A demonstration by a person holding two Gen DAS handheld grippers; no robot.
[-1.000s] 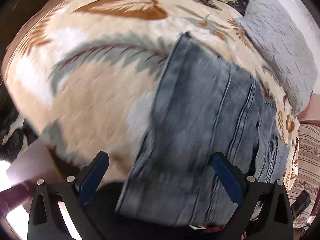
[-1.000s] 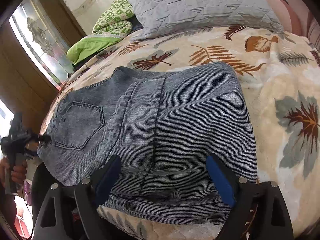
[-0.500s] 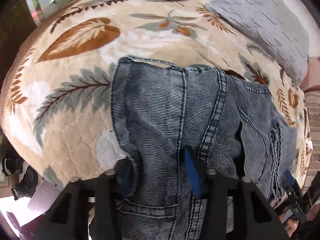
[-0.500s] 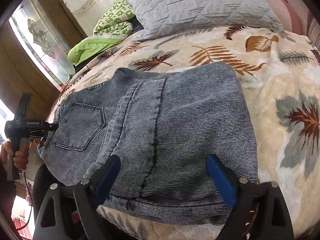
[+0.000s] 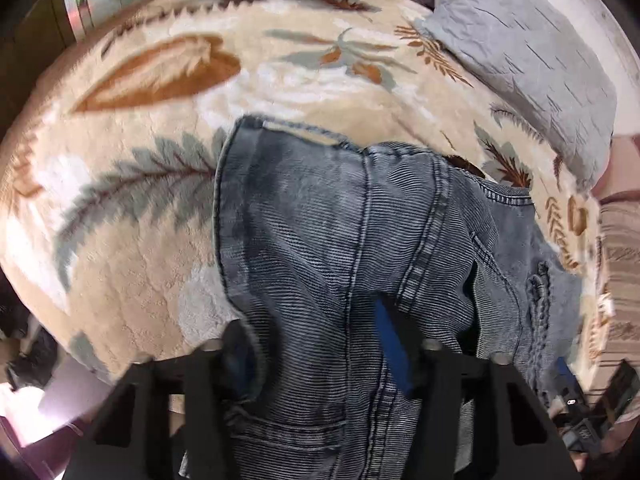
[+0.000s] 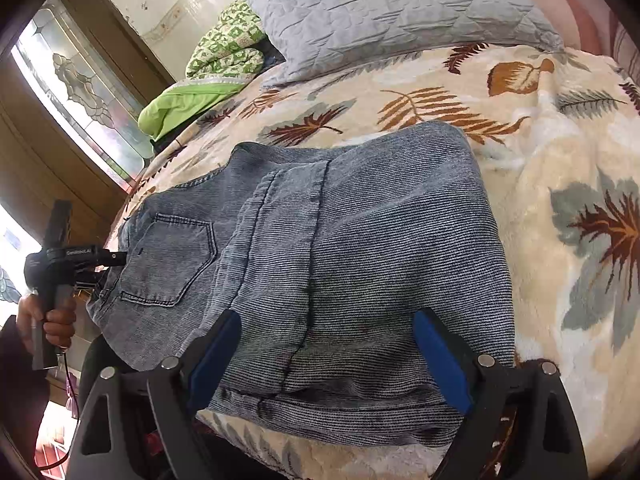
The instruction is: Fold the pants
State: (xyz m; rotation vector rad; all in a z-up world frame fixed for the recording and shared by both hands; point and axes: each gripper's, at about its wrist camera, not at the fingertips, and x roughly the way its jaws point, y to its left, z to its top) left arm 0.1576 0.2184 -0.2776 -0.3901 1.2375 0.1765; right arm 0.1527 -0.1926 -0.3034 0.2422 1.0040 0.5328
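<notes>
In the left wrist view, the left hand-held gripper (image 5: 316, 344) is pinching the waist of the jeans (image 5: 340, 220) lying on the bed (image 5: 140, 280), while in the right wrist view the right hand-held gripper (image 6: 326, 360) is hovering wide open over their folded legs.

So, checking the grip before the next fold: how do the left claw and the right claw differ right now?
The left claw is narrowed onto a bunch of the jeans near the waistband; the right claw stands wide with nothing pinched. The left claw points steeply down at the denim; the right claw hovers over the folded leg end. Both have blue pads.
</notes>
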